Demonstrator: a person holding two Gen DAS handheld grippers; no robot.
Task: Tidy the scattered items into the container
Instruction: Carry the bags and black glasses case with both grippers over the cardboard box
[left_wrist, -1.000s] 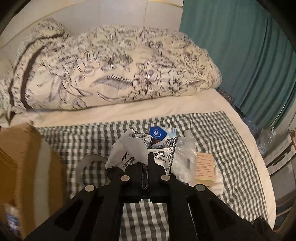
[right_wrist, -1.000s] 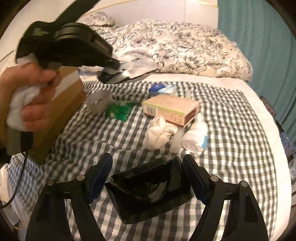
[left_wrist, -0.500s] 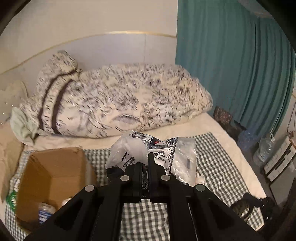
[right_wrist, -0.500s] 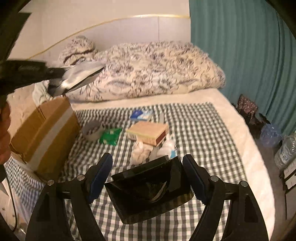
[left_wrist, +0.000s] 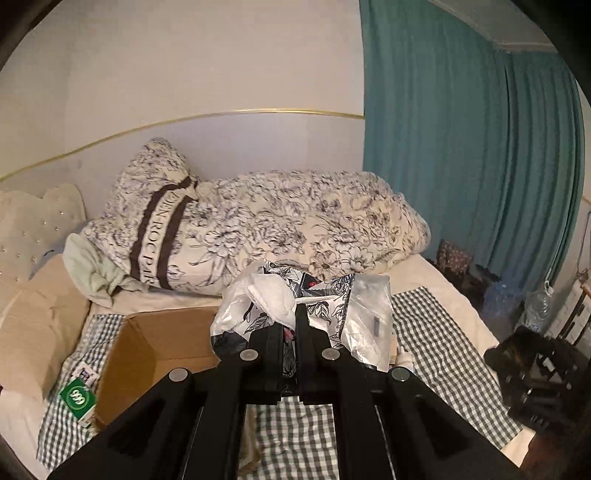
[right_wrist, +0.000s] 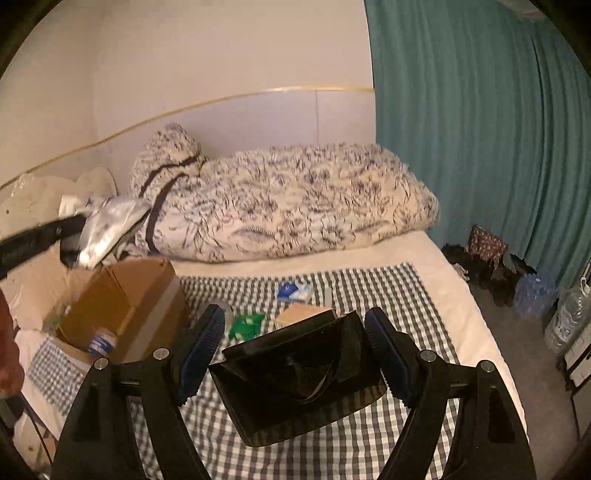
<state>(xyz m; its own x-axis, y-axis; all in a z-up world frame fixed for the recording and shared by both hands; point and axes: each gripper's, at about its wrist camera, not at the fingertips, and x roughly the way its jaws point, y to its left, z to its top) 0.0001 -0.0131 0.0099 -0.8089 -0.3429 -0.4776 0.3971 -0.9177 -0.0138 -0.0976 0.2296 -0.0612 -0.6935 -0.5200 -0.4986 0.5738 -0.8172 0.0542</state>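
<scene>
The left gripper (left_wrist: 290, 328) is seen with its jaws pressed fully together on a clear plastic packet (left_wrist: 306, 314) holding black-and-white floral-printed fabric. The packet is lifted off the bed, above the far rim of the cardboard box (left_wrist: 155, 343); its lower edge is hidden behind the fingers, and its exact contents cannot be made out. In the right wrist view the same packet (right_wrist: 107, 229) is seen at the left edge, above the box (right_wrist: 129, 295), with only part of the left gripper's dark body in frame.

The right gripper (right_wrist: 295, 350) is held with its jaws fairly wide apart, a black tray-like item (right_wrist: 295, 384) sitting between the blue pads (right_wrist: 201, 347). Whether the pads actually press on it cannot be told, since the contact points are covered by the item's own edges.

The box stands at the left of the checked cloth (right_wrist: 369, 291) on the bed. Its inside is mostly cut off; a small bottle with a blue label (right_wrist: 101, 341) is glimpsed in it. Still lying on the cloth are a green packet (right_wrist: 245, 325), a blue-and-white packet (right_wrist: 293, 290) and a tan carton (right_wrist: 295, 315), the last largely hidden behind the black item. A green-and-white pack (left_wrist: 77, 398) lies beside the box in the left wrist view. A floral duvet (right_wrist: 288, 206) is bundled at the head of the bed.
</scene>
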